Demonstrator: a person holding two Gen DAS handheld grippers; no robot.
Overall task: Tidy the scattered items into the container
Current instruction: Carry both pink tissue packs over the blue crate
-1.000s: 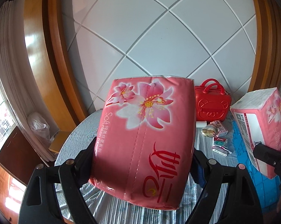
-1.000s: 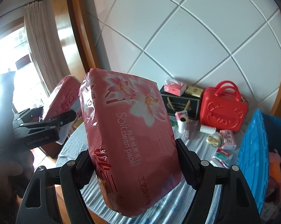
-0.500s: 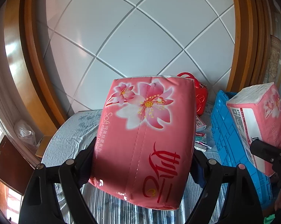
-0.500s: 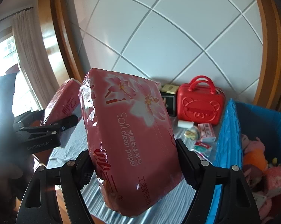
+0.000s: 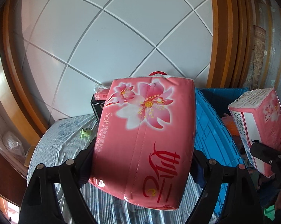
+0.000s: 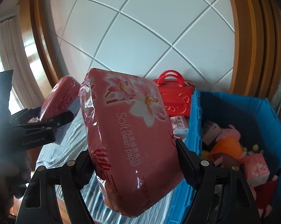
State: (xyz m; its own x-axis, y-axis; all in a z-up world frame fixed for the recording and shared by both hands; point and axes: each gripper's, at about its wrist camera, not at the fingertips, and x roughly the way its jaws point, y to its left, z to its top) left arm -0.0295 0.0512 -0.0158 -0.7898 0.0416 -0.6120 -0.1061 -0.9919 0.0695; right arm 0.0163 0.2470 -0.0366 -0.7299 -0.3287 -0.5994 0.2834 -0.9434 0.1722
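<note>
My left gripper (image 5: 142, 160) is shut on a pink flowered tissue pack (image 5: 146, 138) and holds it above the table, left of the blue crate (image 5: 211, 123). My right gripper (image 6: 134, 160) is shut on a second pink tissue pack (image 6: 129, 140), also in the air, left of the blue crate (image 6: 194, 123). Each view shows the other gripper and its pack: the right one in the left wrist view (image 5: 262, 123), the left one in the right wrist view (image 6: 60, 99). The crate holds plush toys (image 6: 226, 145) and a small pink box (image 6: 256, 169).
A red handbag (image 6: 174, 100) stands at the table's back by the tiled wall, with small boxes (image 6: 179, 125) before it. A black box (image 5: 97, 108) and a small green toy (image 5: 86, 132) sit on the striped tablecloth (image 5: 65, 143). Wooden frames flank the wall.
Both grippers have swung to the right with their packs. The blue crate and its contents have come into view, and the red handbag has shifted left behind the packs.
</note>
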